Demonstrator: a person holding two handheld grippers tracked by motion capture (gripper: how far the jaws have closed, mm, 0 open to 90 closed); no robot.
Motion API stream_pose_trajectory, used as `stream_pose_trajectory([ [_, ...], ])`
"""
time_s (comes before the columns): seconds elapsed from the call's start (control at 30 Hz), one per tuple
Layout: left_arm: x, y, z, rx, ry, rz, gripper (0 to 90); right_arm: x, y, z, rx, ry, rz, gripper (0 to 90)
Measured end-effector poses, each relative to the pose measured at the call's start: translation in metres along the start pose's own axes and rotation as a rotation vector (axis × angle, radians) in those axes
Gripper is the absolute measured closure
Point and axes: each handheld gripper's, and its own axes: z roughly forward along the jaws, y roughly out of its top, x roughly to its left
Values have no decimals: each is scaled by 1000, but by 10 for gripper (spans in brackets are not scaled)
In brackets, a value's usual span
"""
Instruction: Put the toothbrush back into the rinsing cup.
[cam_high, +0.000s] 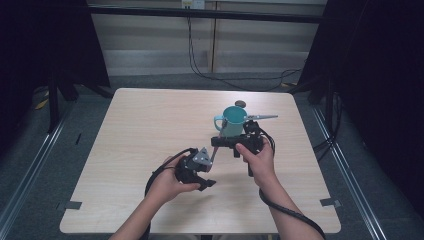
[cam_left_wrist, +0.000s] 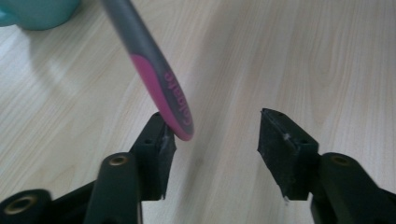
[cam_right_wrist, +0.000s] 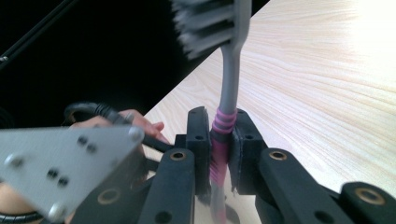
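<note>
Toothbrush (cam_right_wrist: 229, 84), grey with a pink grip and ribbed pink bands below the neck, bears raised "Colgate" lettering near its handle end. The right gripper (cam_right_wrist: 219, 140) has its jaws clamped on the banded part, bristles beyond them. Its handle tip touches one pad of the left gripper (cam_left_wrist: 212, 135), whose jaws stand wide. A teal mug (cam_high: 233, 120) stands just beyond on the wooden table (cam_high: 140, 130).

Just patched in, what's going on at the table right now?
A person holds a gripper in each hand over the light wooden table. The right gripper is shut on the neck of a grey and pink toothbrush, just in front of a teal plastic mug. The left gripper is open, with the toothbrush's handle end against one jaw.
</note>
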Motion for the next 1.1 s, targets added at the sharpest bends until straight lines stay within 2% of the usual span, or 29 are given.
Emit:
stream_pose_trajectory([
  [0.07, 3, -3, -1, 2, 1, -47, 414, 0, 1, 0, 10, 2, -7, 807],
  [0.2, 12, -12, -5, 10, 31, -76, 329, -1, 2, -6, 25, -10, -20, 807],
  [0.4, 19, -21, -14, -17, 53, -111, 284, -1, 7, -14, 26, -37, -35, 807],
  [0.53, 22, -25, -20, -8, 64, -110, 285, -1, 9, -17, 33, -48, -38, 807],
  [0.57, 22, -26, -21, -14, 69, -121, 285, 0, 10, -17, 35, -51, -38, 806],
  [0.6, 23, -27, -23, 0, 70, -108, 284, 0, 10, -18, 39, -57, -44, 807],
  [0.63, 23, -29, -23, -7, 77, -120, 284, 0, 11, -18, 42, -66, -50, 806],
  [0.7, 25, -32, -25, -2, 80, -98, 275, 1, 12, -19, 53, -76, -59, 806],
  [0.87, 27, -44, -28, 8, 83, -122, 286, 3, 16, -20, 78, -113, -91, 807],
  [1.03, 28, -52, -30, 18, 101, -112, 279, 3, 18, -24, 94, -148, -113, 807],
  [1.1, 28, -55, -32, 14, 105, -128, 264, 2, 19, -26, 94, -163, -124, 807],
])
